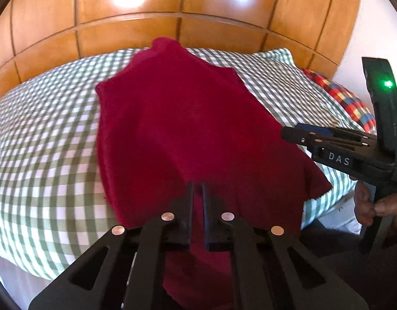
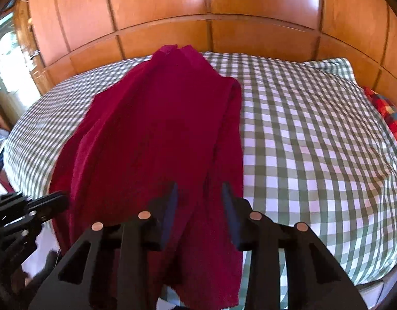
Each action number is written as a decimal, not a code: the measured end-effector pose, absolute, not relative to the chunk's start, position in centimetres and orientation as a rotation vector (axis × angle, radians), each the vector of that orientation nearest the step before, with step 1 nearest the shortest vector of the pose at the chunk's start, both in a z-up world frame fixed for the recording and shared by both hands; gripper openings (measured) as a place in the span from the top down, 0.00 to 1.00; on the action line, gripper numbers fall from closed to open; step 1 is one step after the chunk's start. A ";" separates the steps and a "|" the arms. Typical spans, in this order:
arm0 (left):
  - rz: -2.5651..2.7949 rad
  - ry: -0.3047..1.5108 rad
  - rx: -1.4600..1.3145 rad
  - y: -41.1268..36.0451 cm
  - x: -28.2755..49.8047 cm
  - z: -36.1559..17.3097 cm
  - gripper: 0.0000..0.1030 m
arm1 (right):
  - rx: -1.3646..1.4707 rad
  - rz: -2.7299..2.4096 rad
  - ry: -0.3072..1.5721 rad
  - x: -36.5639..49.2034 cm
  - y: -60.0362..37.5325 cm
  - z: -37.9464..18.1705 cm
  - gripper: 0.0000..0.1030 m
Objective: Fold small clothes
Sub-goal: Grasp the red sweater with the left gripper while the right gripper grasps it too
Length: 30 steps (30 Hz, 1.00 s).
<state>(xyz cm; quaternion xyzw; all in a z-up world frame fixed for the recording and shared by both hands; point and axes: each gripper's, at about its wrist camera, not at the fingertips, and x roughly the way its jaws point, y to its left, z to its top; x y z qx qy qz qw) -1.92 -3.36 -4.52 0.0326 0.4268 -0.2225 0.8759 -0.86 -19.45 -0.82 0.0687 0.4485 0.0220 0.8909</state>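
A dark red garment lies lengthwise on a green-and-white checked bed cover, its near end hanging over the bed's front edge. My left gripper is nearly closed, its jaws pinching the red cloth at the near end. My right gripper is open, its fingers standing either side of the garment's near right part without gripping it. The right gripper also shows in the left wrist view at the garment's right edge. The left gripper shows in the right wrist view at the garment's left edge.
A wooden panelled headboard runs behind the bed. A multicoloured checked cushion lies at the bed's far right, also in the right wrist view. A person's hand holds the right gripper's handle.
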 end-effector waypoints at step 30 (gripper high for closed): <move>-0.072 0.725 -0.263 16.2 7.1 2.6 0.94 | 0.106 0.161 0.925 1.9 -20.5 0.5 0.92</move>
